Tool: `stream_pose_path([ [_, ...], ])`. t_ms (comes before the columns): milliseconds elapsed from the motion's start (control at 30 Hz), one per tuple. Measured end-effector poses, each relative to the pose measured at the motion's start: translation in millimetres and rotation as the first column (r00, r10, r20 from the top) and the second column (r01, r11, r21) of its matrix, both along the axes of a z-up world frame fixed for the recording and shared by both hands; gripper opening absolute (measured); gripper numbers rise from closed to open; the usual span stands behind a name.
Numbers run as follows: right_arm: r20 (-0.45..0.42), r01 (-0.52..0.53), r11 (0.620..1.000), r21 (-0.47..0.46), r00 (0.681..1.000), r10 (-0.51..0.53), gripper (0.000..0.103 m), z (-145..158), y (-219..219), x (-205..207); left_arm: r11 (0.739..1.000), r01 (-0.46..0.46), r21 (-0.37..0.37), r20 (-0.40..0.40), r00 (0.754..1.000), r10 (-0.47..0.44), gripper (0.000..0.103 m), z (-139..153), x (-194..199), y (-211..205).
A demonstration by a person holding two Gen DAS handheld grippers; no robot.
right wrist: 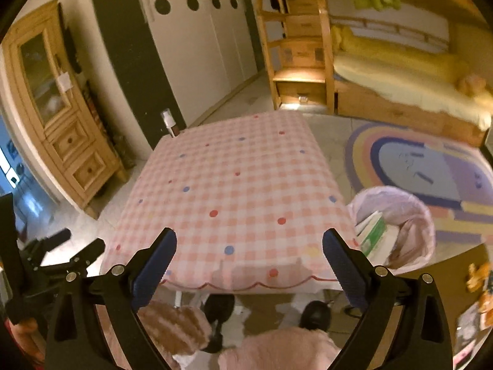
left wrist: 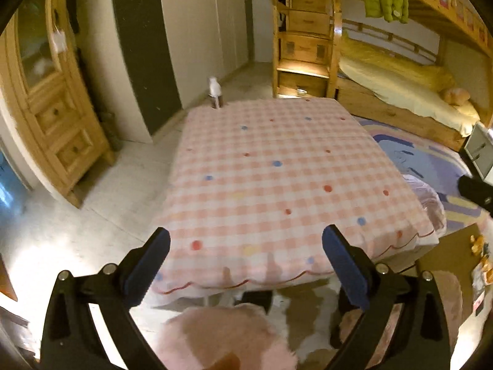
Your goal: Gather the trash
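Left gripper (left wrist: 246, 243): blue-padded jaws spread wide, holding nothing, above near edge of pink-checked, dotted tablecloth (left wrist: 277, 169). Right gripper (right wrist: 249, 245): likewise spread, empty. Pink-lined waste bin (right wrist: 413, 215) just beside table's right edge holds green-and-white cartons (right wrist: 374, 232).

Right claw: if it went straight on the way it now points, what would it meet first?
Probably the pink-and-white checked tablecloth with coloured dots: the open right claw points down at its near part, with nothing in between. Depth is unclear through the fisheye.
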State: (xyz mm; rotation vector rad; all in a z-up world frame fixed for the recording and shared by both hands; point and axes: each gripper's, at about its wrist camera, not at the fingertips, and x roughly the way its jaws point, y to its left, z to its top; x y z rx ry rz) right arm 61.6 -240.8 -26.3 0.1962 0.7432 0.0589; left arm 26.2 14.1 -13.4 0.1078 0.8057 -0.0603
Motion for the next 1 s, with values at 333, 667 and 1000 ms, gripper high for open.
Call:
stream_pose_path([
  [333,0.043,0.008,0.996,-0.092,0.999,-0.005,0.094,31.0,6.4,-37.9,0.998,-0.051,-0.021,0.059,0.997,0.052,0.096,40.0,-31.1,20.7],
  [667,0.037,0.008,0.995,-0.100,0.999,-0.004,0.094,28.3,8.9,-34.5,0.999,-0.023,-0.026,0.061,0.998,0.024,0.096,40.5,-30.8,9.0],
  [1000,0.037,0.019,0.995,-0.097,0.999,-0.016,0.094,27.8,6.8,-32.1,0.999,-0.023,-0.026,0.062,0.998,0.024,0.096,39.5,-28.1,7.3],
])
